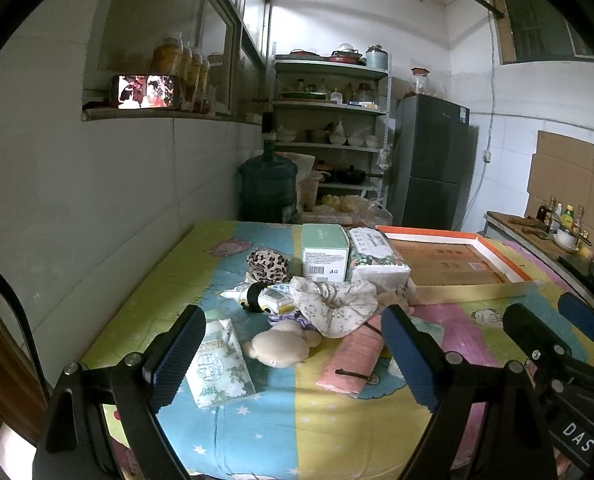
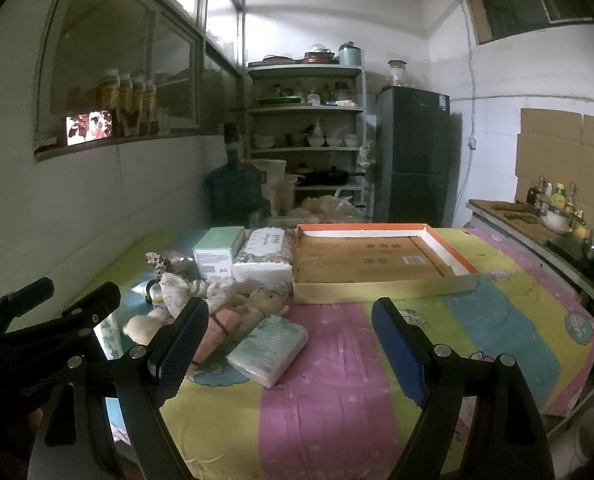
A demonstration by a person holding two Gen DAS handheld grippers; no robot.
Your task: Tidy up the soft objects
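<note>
Just the start of the job, by the look of it. Nothing soft in the flat cardboard box (image 1: 477,290) yet; all of it in a messy heap on the striped surface (image 1: 297,420). So nearly all the tidying left to do.

From the left side: left tool (image 1: 293,320) wide open, nothing in it. Right by its left finger, partly hidden behind it, a white tissue pack (image 1: 221,364) lying flat. Between the two fingers and a little further out, a cream plush toy (image 1: 277,346) lying down. Behind that, some small packets with a black band (image 1: 261,298), a flowery cloth (image 1: 337,304) in a bunch, and further back a spotty leopard scrunchie (image 1: 267,264). By the right finger, a pink pack (image 1: 357,360), partly hidden behind it. At the back of the heap, a green carton (image 1: 325,254) standing up, with a big flowery tissue pack (image 1: 377,260) touching its right side.

Then the right tool (image 2: 289,308), also wide open, also holding nothing. Just beside its left finger, a pale tissue pack (image 2: 271,350) lying tilted on the pink stripe. A small teddy bear (image 2: 265,300) just behind that. Between the fingers, mostly bare cloth. Straight ahead and a bit to the right, the empty box, near the heap and easy to reach.

Best guess: pick any one of the close soft things first.
</note>
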